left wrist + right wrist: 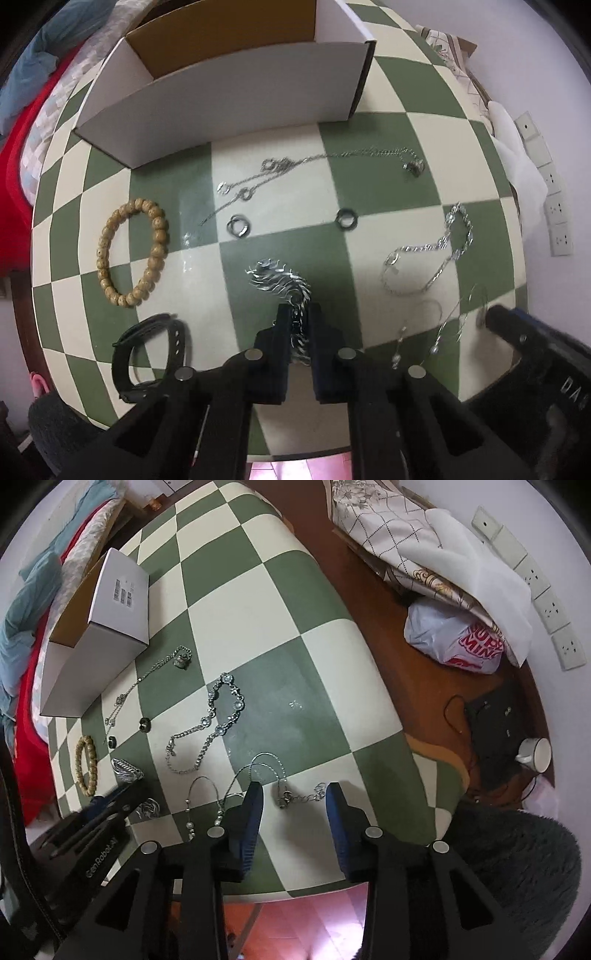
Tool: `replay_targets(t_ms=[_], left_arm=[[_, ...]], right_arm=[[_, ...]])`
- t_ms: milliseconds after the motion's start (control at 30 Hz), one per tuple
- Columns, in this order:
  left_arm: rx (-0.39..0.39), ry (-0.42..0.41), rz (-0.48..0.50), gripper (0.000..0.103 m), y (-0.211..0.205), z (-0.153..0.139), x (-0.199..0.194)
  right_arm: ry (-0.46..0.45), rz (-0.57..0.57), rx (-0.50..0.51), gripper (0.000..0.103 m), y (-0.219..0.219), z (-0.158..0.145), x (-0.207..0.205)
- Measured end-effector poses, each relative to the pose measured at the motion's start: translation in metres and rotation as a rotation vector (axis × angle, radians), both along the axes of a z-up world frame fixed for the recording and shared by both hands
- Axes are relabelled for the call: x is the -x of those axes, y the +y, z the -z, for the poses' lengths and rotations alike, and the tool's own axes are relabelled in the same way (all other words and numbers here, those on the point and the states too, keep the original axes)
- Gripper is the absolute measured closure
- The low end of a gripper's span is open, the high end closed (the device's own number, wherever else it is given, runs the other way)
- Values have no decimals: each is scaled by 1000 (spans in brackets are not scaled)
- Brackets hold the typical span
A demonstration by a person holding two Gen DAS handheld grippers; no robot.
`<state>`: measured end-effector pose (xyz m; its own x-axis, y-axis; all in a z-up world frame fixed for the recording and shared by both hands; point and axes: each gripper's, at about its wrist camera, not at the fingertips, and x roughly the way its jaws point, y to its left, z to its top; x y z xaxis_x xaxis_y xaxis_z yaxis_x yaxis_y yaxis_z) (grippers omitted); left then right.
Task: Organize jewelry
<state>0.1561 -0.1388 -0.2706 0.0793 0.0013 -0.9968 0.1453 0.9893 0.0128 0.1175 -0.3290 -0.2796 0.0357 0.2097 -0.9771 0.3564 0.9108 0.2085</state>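
Observation:
My left gripper (298, 314) is shut on a wide silver chain bracelet (279, 280), whose free end fans out on the green and cream checked table (388, 184); it also shows in the right wrist view (125, 768). A white cardboard box (236, 81) stands open at the back. My right gripper (293, 794) is open and empty, low over a thin silver chain (295, 795) near the front edge. A wooden bead bracelet (131, 251), two dark rings (239, 226), a crystal necklace (218, 720) and a thin pendant chain (332, 158) lie on the table.
A black watch strap (147, 354) lies at the front left and pearl drop earrings (199, 805) near the front. Folded fabric (406, 535), a plastic bag (454, 638) and a white mug (535, 753) sit to the right, off the cloth.

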Motion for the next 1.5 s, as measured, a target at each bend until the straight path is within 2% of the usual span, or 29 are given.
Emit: replay_targets(t_ms=[100, 267, 300, 400, 500, 567, 600, 667, 700, 733, 867, 967, 1100, 1367, 1500], left_arm=[[-21, -8, 1, 96, 14, 1, 8], [-36, -10, -30, 97, 34, -1, 20], [-47, -17, -31, 97, 38, -1, 23], [-53, -22, -35, 97, 44, -1, 27], [-58, -29, -33, 97, 48, -1, 33], [-53, -29, -36, 97, 51, -1, 34], [-50, -29, -36, 97, 59, -4, 39], [-47, -29, -35, 97, 60, -3, 39], [-44, -29, -35, 97, 62, -6, 49], [-41, -28, -38, 97, 63, -6, 49], [-36, -26, -48, 97, 66, -6, 52], [-20, -33, -50, 97, 65, -11, 50], [39, -46, -50, 97, 68, -43, 51], [179, -104, -65, 97, 89, -110, 45], [218, -149, -69, 97, 87, -142, 36]], right_arm=[[-9, -1, -35, 49, 7, 0, -2], [-13, -80, -29, 46, 38, 4, -7], [-23, -104, -7, 38, 47, 5, -7], [-29, -180, 74, 28, 71, 6, -12], [-10, -253, 199, 26, 95, 12, -13], [-21, -266, 241, 29, 104, 12, -13], [-32, -263, 243, 36, 106, 11, -12], [-62, -277, 253, 64, 111, 7, -12], [-72, -288, 261, 94, 114, 5, -12], [-68, -304, 271, 99, 117, 5, -13], [-80, -307, 257, 99, 115, 3, -12], [-80, -247, 177, 100, 98, 0, -10], [-115, -165, 88, 100, 74, -17, -6], [-218, -124, 1, 100, 53, -69, -3], [-271, -117, -28, 100, 53, -100, -8]])
